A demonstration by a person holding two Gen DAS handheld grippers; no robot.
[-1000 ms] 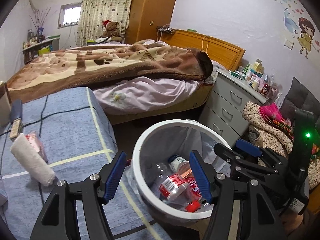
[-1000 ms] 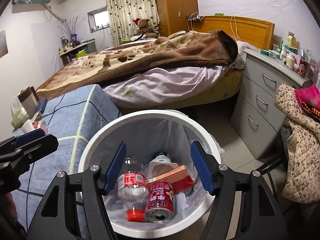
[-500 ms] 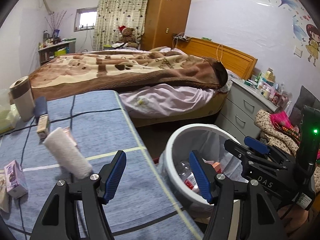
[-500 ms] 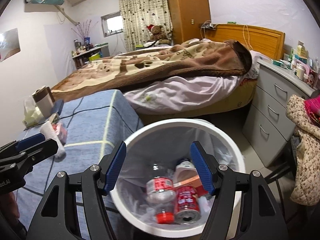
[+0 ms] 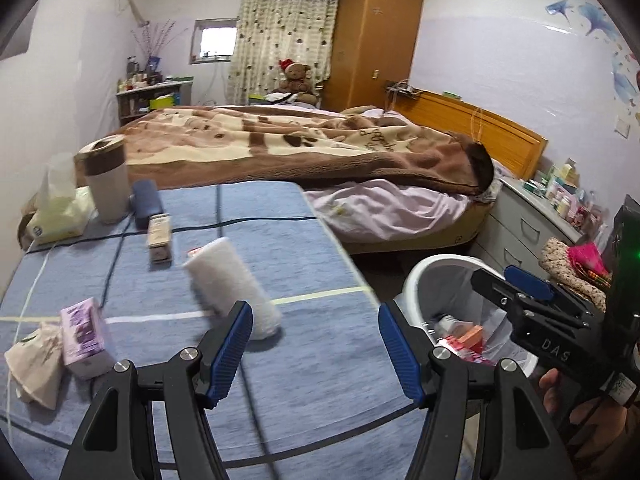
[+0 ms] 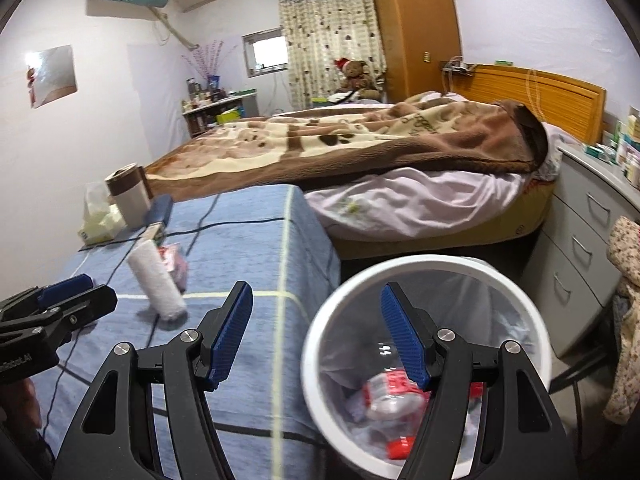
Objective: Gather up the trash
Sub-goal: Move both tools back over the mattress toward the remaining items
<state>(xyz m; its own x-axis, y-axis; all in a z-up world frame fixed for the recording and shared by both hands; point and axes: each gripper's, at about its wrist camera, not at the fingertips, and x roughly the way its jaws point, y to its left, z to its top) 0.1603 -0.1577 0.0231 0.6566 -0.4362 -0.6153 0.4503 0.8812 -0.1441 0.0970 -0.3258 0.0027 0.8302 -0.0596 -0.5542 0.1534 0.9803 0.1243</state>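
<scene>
My left gripper (image 5: pixel 316 348) hovers open over the blue-clothed table (image 5: pixel 304 392), nothing between its blue pads. Just beyond its left finger lies a white paper roll (image 5: pixel 232 280). A small purple carton (image 5: pixel 82 330) and a crumpled beige wrapper (image 5: pixel 34 360) sit at the table's near left. My right gripper (image 6: pixel 316 336) is open and empty, straddling the table's edge and the white trash bin (image 6: pixel 400 264). A plastic bottle with a red label (image 6: pixel 392 396) and other trash lie in the bin. The roll (image 6: pixel 158 284) and a pink packet (image 6: pixel 176 260) show left of it.
At the table's far left stand a lidded cup (image 5: pixel 106 184), a tissue pack (image 5: pixel 60 208), a dark blue case (image 5: pixel 146 202) and a small brown box (image 5: pixel 159 234). A bed with a brown blanket (image 5: pixel 320 148) lies behind. Grey drawers (image 6: pixel 580 248) stand right of the bin.
Both grippers have swung left, away from the bin and toward the table. The bin has slid to the right in both views and more table items have come into sight. Jaws unchanged.
</scene>
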